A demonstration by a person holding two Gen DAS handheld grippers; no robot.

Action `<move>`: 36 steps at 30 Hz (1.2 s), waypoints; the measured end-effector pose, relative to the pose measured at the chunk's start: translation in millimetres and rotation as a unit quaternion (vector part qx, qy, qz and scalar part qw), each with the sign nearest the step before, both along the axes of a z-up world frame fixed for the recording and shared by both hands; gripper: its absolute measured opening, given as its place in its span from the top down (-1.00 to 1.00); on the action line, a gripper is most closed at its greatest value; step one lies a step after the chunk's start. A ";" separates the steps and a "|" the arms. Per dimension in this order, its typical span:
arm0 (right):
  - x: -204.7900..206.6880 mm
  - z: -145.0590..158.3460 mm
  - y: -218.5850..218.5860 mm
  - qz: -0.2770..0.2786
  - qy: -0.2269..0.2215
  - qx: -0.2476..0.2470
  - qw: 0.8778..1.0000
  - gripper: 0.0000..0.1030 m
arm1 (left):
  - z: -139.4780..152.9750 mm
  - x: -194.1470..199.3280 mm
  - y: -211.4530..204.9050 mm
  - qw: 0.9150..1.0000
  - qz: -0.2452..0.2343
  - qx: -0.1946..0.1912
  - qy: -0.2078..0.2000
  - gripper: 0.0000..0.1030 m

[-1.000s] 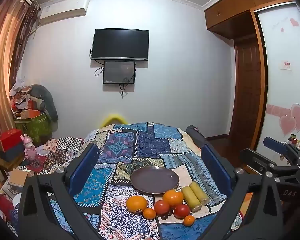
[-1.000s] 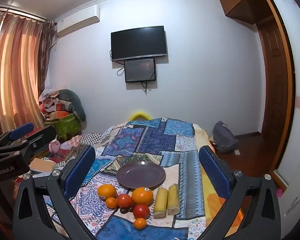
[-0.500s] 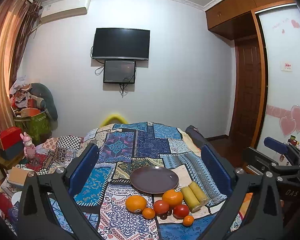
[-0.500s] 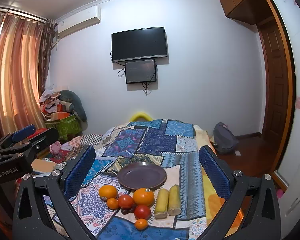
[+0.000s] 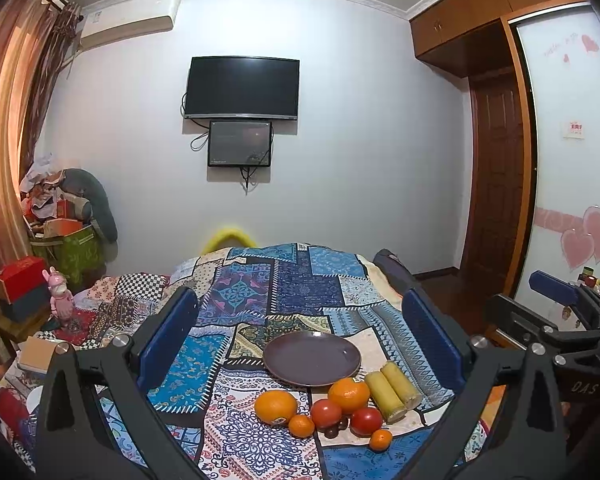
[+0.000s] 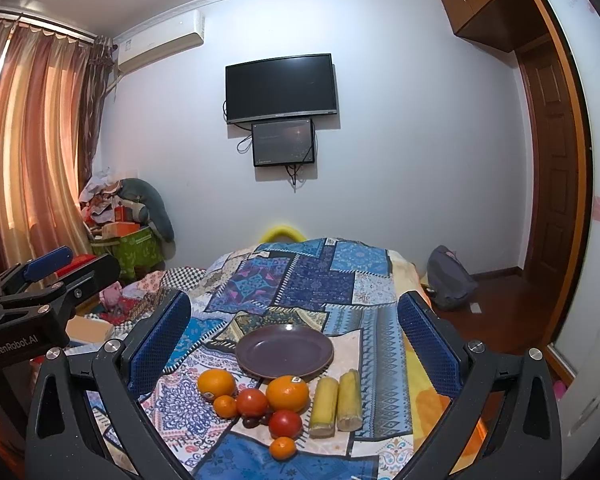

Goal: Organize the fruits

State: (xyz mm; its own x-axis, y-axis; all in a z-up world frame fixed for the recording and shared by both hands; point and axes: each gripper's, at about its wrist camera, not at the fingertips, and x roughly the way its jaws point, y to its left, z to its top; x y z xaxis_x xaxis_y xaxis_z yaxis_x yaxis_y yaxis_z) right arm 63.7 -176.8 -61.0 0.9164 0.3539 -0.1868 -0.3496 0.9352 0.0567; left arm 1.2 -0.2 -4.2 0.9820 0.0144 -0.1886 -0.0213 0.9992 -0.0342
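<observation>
While we held both tools up and back from the fruit, the left hand-held gripper (image 5: 300, 344) stood with its blue pads spread wide and nothing between them, and the right hand-held gripper (image 6: 294, 344) was spread just the same, empty. Straight ahead of both, between the fingers, lay the dark plate (image 5: 312, 358), bare, on the patchwork bedspread (image 5: 256, 292). Nearer to us than the plate sat the whole pile: a big orange (image 5: 275, 407) toward the left finger, a second orange (image 5: 349, 395) touching the plate's near rim, two tomatoes (image 5: 326, 413) pressed close, small tangerines (image 5: 301, 426) at the near edge, and two corn pieces (image 5: 392, 390) lying side by side toward the right finger. A few dark little fruits hid among the tomatoes; we couldn't tell what they were. Nothing was on the plate, so we judged the sorting hadn't begun. Wide jaws suited a round orange first.
</observation>
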 end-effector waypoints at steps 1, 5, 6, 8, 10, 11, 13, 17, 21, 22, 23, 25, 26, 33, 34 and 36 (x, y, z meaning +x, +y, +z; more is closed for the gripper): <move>-0.2 -0.2 0.1 0.000 0.000 0.000 1.000 -1.00 | -0.1 0.0 0.2 1.000 0.000 -0.001 0.000 -1.00; -0.3 0.5 -0.3 -0.001 0.001 0.000 1.000 -1.00 | 0.4 -0.4 0.4 1.000 0.000 -0.003 0.002 -1.00; -0.3 0.5 -0.3 -0.001 0.001 0.000 1.000 -1.00 | 0.0 -0.5 0.4 1.000 0.000 -0.003 0.002 -1.00; -0.4 0.3 -1.0 -0.001 0.002 0.001 1.000 -1.00 | -0.1 -0.8 0.8 1.000 -0.001 -0.004 0.002 -1.00; -0.4 0.3 -1.4 -0.001 0.002 0.001 1.000 -1.00 | 0.2 -1.1 0.3 1.000 -0.002 -0.004 0.003 -1.00; -0.6 0.3 -1.4 -0.001 0.002 0.001 1.000 -1.00 | 0.6 -1.2 0.4 1.000 -0.002 -0.003 0.002 -1.00; -0.6 0.2 -1.6 -0.002 0.002 0.001 1.000 -1.00 | 0.7 -1.0 0.4 1.000 -0.002 -0.001 0.002 -1.00; -1.3 0.4 -2.1 -0.002 0.001 0.002 1.000 -1.00 | 0.3 -1.5 -0.3 1.000 -0.004 -0.001 0.001 -1.00; -1.4 0.7 -1.9 -0.002 0.001 0.002 1.000 -1.00 | 1.5 -1.0 -1.3 1.000 -0.005 0.001 0.001 -1.00; -1.4 1.0 -1.8 -0.002 0.001 0.002 1.000 -1.00 | 1.7 -1.4 -1.7 1.000 -0.005 0.001 0.001 -1.00; -1.4 1.4 -1.9 -0.002 0.000 0.002 1.000 -1.00 | 1.5 -1.4 -2.0 1.000 -0.005 0.001 0.000 -1.00; -1.4 1.8 -1.9 -0.002 0.000 0.002 1.000 -1.00 | 1.5 -1.3 -2.1 1.000 -0.005 0.001 0.001 -1.00; -0.6 2.1 -1.8 -0.002 0.000 0.003 1.000 -1.00 | 1.5 -1.2 -2.3 1.000 -0.005 0.001 0.001 -1.00; -0.1 1.1 -2.0 -0.002 0.001 0.003 1.000 -1.00 | 2.6 -1.4 -4.6 1.000 -0.007 0.003 0.000 -1.00; 0.0 1.2 -1.9 -0.002 0.001 0.003 1.000 -1.00 | 2.7 -0.8 -5.3 1.000 -0.008 0.004 0.001 -1.00; -0.1 0.9 -1.7 -0.002 0.001 0.002 1.000 -1.00 | 2.9 0.0 -5.7 1.000 -0.009 0.005 0.001 -1.00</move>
